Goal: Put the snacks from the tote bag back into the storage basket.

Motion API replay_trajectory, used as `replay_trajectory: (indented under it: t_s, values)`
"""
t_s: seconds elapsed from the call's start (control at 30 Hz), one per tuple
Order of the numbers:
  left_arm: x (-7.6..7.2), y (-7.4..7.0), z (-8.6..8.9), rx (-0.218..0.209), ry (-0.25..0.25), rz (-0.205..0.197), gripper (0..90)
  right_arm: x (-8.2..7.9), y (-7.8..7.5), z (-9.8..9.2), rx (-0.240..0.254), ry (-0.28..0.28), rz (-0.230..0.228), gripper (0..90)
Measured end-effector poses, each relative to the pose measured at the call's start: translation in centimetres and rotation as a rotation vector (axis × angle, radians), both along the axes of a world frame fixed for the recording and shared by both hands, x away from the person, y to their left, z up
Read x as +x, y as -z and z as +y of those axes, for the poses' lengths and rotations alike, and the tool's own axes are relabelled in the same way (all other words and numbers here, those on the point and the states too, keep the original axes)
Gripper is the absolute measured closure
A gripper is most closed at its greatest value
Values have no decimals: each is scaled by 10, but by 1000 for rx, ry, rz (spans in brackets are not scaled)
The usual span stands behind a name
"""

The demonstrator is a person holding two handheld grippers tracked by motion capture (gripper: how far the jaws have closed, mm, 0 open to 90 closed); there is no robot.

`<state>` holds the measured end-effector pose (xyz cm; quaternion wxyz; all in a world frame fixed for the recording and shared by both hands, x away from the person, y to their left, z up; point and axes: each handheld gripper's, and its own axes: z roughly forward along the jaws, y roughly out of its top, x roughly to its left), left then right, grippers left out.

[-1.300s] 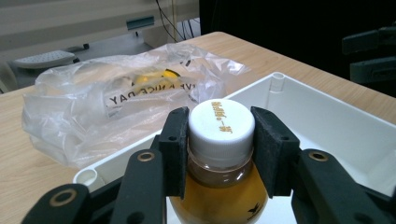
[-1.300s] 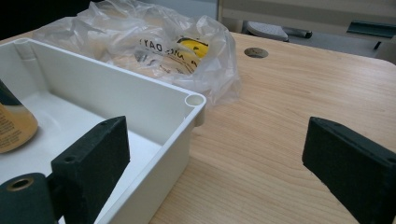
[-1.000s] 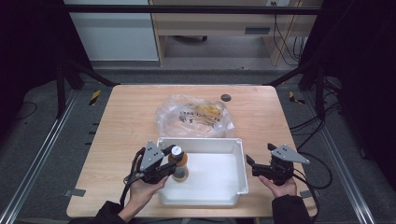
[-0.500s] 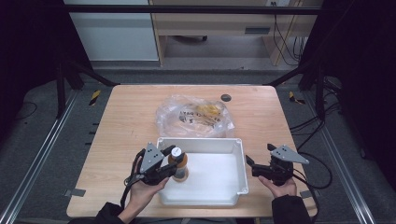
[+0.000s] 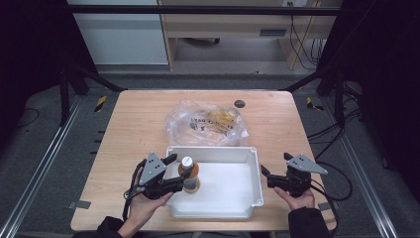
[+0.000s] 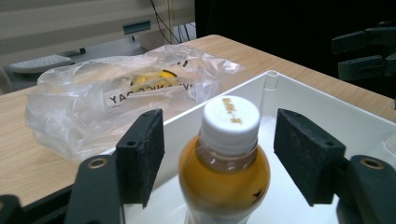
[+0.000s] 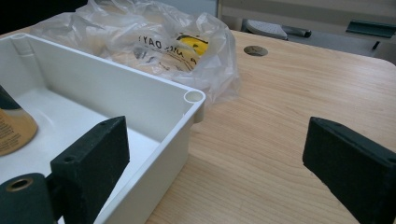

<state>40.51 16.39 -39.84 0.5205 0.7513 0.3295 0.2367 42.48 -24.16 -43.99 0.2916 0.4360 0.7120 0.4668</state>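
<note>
Lower left of the high view, left gripper [image 5: 179,174] jaws gape around the bottle [image 5: 189,173] in the tray [image 5: 253,174]; right gripper [image 5: 264,177] jaws released.

The left gripper [image 5: 174,173] and right gripper [image 5: 272,172] are black, each topped by a grey three-cornered plate. Their jaws carry square black pads with brass-ringed screw holes. The person wears dark sleeves [image 5: 307,224].

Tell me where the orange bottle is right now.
In the high view the orange bottle stands upright inside the white bin, at its left end, between the open jaws of the left hand-held gripper.
</note>
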Motion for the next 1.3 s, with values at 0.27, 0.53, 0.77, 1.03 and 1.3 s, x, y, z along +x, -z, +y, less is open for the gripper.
replay_trajectory:
  t_s: [0.27,0.53,0.77,1.03,1.3]
  values:
    - [2,0,20,-8,-19,-2,296,0,0,-1,0,5,-3,68]
    - [8,9,39,6,-65,13,270,0,0,-1,-9,7,-2,60]
    - [12,19,60,10,-105,23,253,-1,0,-2,-12,13,-1,54]
    - [16,34,81,36,-145,56,247,-1,0,-2,-23,15,-1,54]
    - [27,47,95,54,-196,77,249,-1,0,-3,-30,18,-2,53]
